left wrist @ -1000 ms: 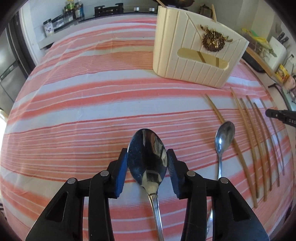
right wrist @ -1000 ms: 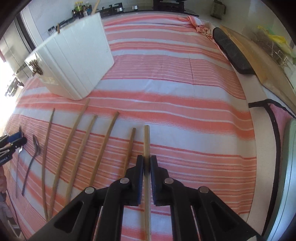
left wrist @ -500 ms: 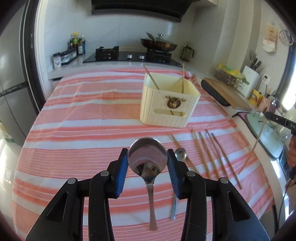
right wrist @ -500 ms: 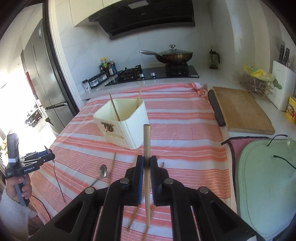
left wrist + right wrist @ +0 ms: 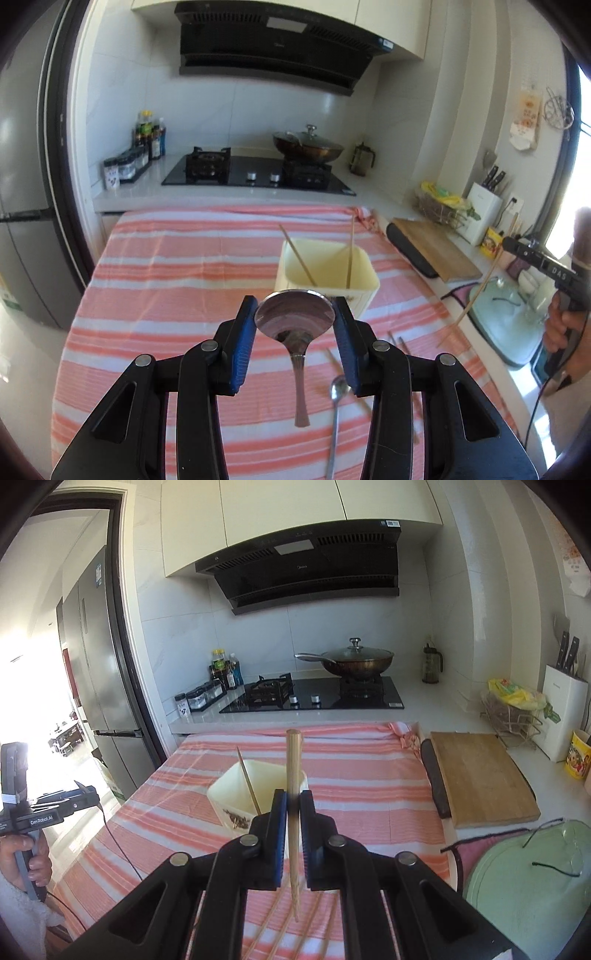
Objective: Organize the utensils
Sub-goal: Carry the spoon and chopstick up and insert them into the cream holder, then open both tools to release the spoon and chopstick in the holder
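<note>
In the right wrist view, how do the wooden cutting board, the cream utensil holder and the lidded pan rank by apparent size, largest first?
1. Wooden cutting board
2. Cream utensil holder, partly hidden by the gripper
3. Lidded pan; it stands farthest back, so its true size is unsure.

Two chopsticks [image 5: 300,255] lean inside holder [image 5: 364,291] w/ open room between.

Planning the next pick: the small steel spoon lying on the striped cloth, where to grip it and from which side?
Grip the small steel spoon mid-handle, coming down from above with the jaws across the handle. It lies flat on the striped cloth, bowl toward the cream utensil box, and the thin straight handle offers parallel edges. A wooden chopstick lies just beside the bowl, so the bowl end is crowded.
</note>
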`<control>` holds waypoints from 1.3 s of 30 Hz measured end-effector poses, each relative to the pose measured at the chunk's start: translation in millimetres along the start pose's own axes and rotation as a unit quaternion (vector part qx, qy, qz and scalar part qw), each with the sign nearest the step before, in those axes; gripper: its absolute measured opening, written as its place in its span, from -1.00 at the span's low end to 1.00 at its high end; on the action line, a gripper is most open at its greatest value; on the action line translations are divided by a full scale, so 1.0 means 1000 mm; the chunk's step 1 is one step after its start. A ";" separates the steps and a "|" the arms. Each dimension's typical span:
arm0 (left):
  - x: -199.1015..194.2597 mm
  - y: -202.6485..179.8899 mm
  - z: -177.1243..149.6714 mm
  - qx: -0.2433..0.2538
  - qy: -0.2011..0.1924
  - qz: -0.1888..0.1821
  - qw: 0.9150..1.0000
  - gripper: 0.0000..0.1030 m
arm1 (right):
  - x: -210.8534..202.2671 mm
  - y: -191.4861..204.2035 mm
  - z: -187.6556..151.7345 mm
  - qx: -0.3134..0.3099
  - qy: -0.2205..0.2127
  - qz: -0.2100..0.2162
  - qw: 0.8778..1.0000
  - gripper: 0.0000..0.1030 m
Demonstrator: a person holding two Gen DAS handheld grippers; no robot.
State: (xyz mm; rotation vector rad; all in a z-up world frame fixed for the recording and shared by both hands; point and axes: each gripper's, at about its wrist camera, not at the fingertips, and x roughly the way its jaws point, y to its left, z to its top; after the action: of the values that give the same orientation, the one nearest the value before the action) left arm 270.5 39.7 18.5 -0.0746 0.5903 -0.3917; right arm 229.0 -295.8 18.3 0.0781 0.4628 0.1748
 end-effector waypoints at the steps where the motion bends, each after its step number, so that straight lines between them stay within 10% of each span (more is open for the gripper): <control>1: 0.000 -0.001 0.012 0.002 -0.011 0.000 1.000 -0.20 | 0.003 0.003 0.009 -0.003 -0.009 0.000 1.000 -0.85; 11: 0.064 -0.009 0.099 -0.025 -0.092 0.001 0.995 -0.20 | 0.068 0.027 0.069 -0.012 -0.091 0.022 0.996 -0.85; 25: 0.242 -0.005 0.058 -0.039 0.163 0.008 0.986 -0.19 | 0.253 0.028 0.041 -0.010 0.177 0.046 0.983 -0.85; 30: 0.243 -0.002 0.049 -0.069 0.159 -0.009 0.985 0.10 | 0.267 0.027 0.031 0.004 0.184 0.045 0.982 -0.75; 33: 0.225 0.000 0.048 -0.070 0.150 -0.022 0.986 0.22 | 0.256 0.021 0.027 0.024 0.163 0.055 0.985 -0.18; 39: 0.150 0.017 0.000 0.001 0.161 0.006 0.987 0.60 | 0.181 0.017 -0.005 -0.028 0.124 0.037 0.991 -0.14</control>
State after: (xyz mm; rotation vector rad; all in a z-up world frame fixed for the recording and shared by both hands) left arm 389.8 -1.6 -63.9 -0.0058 0.9097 -0.3964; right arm 383.6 -245.2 -63.1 0.0178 0.7039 0.2725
